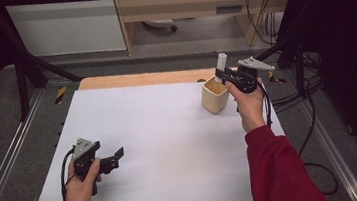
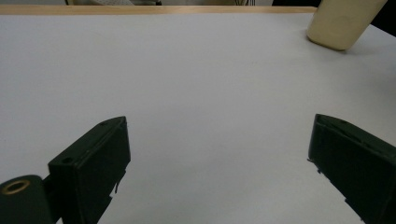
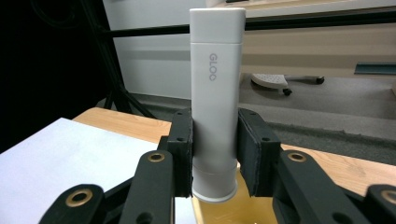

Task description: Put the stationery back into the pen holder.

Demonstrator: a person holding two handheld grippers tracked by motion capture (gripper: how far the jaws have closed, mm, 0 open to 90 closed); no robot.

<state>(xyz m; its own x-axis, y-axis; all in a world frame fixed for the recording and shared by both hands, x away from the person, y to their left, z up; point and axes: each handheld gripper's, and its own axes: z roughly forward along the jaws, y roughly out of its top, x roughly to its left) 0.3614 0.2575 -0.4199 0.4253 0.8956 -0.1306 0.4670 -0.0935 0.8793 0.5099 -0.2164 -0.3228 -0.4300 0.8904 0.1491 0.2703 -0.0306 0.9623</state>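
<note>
A white glue stick (image 3: 216,102) marked GLOO stands upright between the pads of my right gripper (image 3: 215,156), which is shut on it. In the high view the right gripper (image 1: 225,74) holds the glue stick (image 1: 221,61) just above the rim of a cream square cup (image 1: 215,96) at the table's far right. The yellowish inside of the cup (image 3: 233,210) lies directly under the stick's base. My left gripper (image 1: 118,156) rests low over the near left of the white table top, jaws wide apart with nothing between them; the left gripper (image 2: 217,158) faces bare white surface.
The white sheet (image 1: 156,143) covers most of the table, with a wooden strip (image 1: 144,79) at the far edge. The cup (image 2: 343,23) stands at the upper right of the left gripper view. Cables (image 1: 312,96) hang off the right side, and black frame legs (image 1: 22,71) stand beyond.
</note>
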